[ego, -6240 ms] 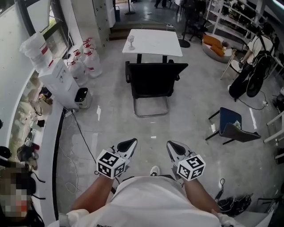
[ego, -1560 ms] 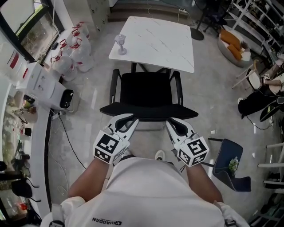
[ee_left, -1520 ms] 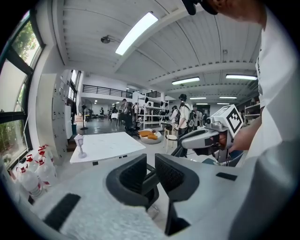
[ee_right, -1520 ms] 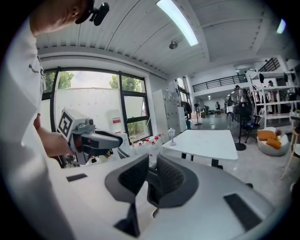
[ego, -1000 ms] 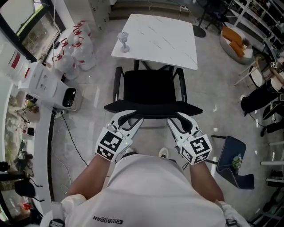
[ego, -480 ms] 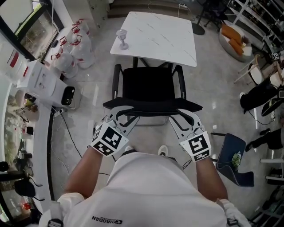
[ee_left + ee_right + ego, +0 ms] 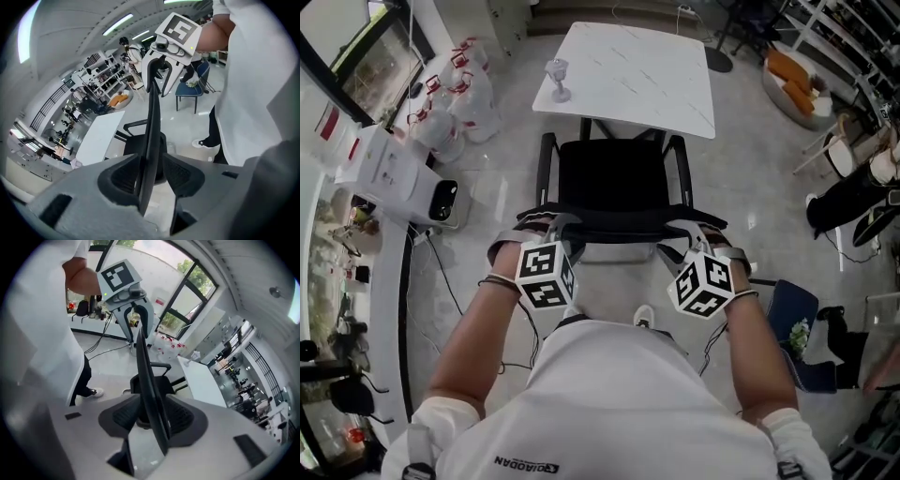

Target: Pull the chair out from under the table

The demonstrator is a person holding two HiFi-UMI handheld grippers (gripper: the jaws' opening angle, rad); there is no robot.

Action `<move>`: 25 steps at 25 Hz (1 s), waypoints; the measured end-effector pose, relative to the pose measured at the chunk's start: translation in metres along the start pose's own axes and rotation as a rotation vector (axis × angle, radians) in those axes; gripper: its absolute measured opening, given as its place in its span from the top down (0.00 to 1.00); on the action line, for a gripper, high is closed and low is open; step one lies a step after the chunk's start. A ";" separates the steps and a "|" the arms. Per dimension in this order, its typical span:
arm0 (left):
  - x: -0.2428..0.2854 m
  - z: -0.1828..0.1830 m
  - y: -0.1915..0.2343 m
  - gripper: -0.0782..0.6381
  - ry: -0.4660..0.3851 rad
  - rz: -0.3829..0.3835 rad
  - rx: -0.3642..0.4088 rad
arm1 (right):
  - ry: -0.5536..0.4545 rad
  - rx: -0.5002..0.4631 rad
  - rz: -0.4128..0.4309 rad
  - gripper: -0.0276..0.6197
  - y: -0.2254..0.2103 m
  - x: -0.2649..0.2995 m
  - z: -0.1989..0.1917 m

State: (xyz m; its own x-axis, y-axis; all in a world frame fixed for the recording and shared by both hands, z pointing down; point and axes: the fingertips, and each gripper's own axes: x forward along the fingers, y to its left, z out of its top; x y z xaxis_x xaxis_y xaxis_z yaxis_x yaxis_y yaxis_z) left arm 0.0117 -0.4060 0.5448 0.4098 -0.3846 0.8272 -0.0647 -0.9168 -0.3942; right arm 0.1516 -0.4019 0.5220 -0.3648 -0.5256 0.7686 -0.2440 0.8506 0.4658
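Both tools have rolled and dropped since a second ago; left tool (image 7: pixel 551 228) and right tool (image 7: pixel 691 232) straddle the black chair (image 7: pixel 614 178) backrest (image 7: pixel 619 221), jaws just widened, unclamped.

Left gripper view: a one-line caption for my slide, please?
Left gripper, its jaws just opening, straddles the chair back.

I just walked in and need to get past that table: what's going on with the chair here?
A person stands behind the black chair with a gripper in each hand. The left gripper and the right gripper both straddle the top edge of the backrest, one near each end. Their jaws have just been opening and stand apart, with the edge between them, not clamped. The chair's front sits at the white table, so it is not yet pulled out.
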 end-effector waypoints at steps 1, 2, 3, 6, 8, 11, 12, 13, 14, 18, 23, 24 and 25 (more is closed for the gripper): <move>0.004 -0.001 0.001 0.65 0.007 -0.001 0.002 | 0.019 -0.018 0.009 0.68 0.001 0.004 -0.002; 0.007 -0.003 0.001 0.65 0.015 -0.003 0.002 | 0.033 -0.033 0.014 0.67 0.002 0.008 -0.003; 0.011 -0.005 0.002 0.65 0.028 -0.007 0.004 | 0.043 -0.045 0.018 0.67 0.002 0.011 -0.003; 0.024 -0.014 0.004 0.65 0.081 -0.018 0.022 | 0.068 -0.071 0.036 0.66 0.003 0.023 -0.007; 0.034 -0.020 0.005 0.65 0.117 -0.033 0.037 | 0.086 -0.086 0.045 0.66 0.003 0.031 -0.010; 0.047 -0.023 0.002 0.64 0.138 -0.075 0.036 | 0.103 -0.106 0.058 0.66 0.005 0.043 -0.012; 0.051 -0.023 0.001 0.64 0.144 -0.084 0.039 | 0.109 -0.112 0.066 0.65 0.006 0.046 -0.013; 0.055 -0.023 0.000 0.64 0.150 -0.091 0.045 | 0.117 -0.117 0.074 0.65 0.007 0.050 -0.014; 0.058 -0.023 0.000 0.64 0.156 -0.098 0.049 | 0.127 -0.124 0.083 0.65 0.008 0.054 -0.016; 0.073 -0.024 -0.003 0.64 0.168 -0.126 0.046 | 0.160 -0.146 0.111 0.64 0.013 0.069 -0.022; 0.087 -0.037 -0.003 0.67 0.258 -0.121 0.087 | 0.201 -0.188 0.121 0.63 0.016 0.083 -0.029; 0.089 -0.039 -0.003 0.67 0.276 -0.122 0.090 | 0.214 -0.199 0.119 0.63 0.015 0.085 -0.031; 0.090 -0.040 -0.003 0.67 0.288 -0.122 0.092 | 0.230 -0.210 0.117 0.63 0.015 0.086 -0.033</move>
State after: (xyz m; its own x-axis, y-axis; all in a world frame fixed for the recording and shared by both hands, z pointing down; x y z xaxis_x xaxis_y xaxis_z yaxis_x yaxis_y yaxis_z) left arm 0.0122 -0.4423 0.6360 0.1340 -0.2989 0.9448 0.0570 -0.9495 -0.3085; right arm 0.1462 -0.4343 0.6096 -0.1614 -0.4268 0.8898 -0.0127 0.9025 0.4306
